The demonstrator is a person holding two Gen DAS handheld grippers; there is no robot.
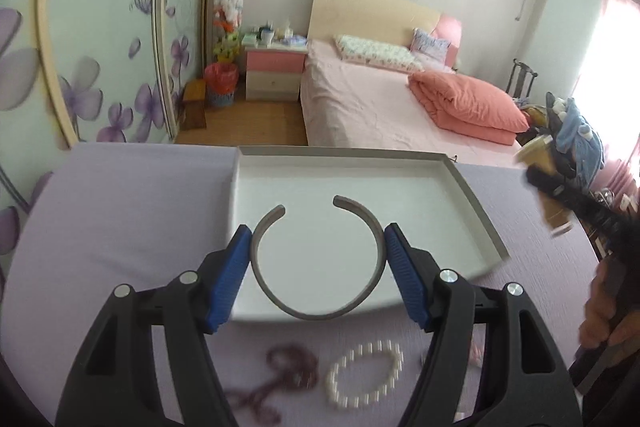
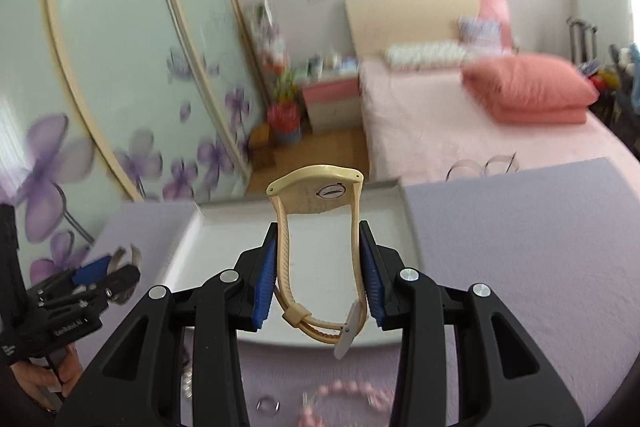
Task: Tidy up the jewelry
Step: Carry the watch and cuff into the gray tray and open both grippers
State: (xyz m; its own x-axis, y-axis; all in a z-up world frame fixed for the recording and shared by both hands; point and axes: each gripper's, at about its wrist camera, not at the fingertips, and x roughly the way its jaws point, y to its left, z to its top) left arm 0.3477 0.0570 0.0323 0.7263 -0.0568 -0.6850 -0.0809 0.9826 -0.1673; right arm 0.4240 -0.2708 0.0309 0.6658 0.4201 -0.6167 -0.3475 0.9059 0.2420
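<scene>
My left gripper point(image 1: 318, 247) is shut on a grey open cuff bangle point(image 1: 316, 313), held above the near edge of the white tray point(image 1: 472, 203). My right gripper point(image 2: 318, 255) is shut on a cream watch point(image 2: 316, 187) by its strap, face away, above the same tray point(image 2: 180, 247). On the purple cloth below lie a white pearl bracelet point(image 1: 364, 375), a dark red bead strand point(image 1: 280, 375), a pink bead bracelet point(image 2: 352, 393) and a small silver ring point(image 2: 267, 405). The left gripper also shows in the right wrist view point(image 2: 120, 267).
The purple-covered table point(image 1: 120, 211) ends ahead, with a pink bed point(image 1: 380, 107) and floor beyond. The right hand and its tool point(image 1: 600, 267) are at the right edge. A flowered wardrobe point(image 2: 100, 87) stands to the left.
</scene>
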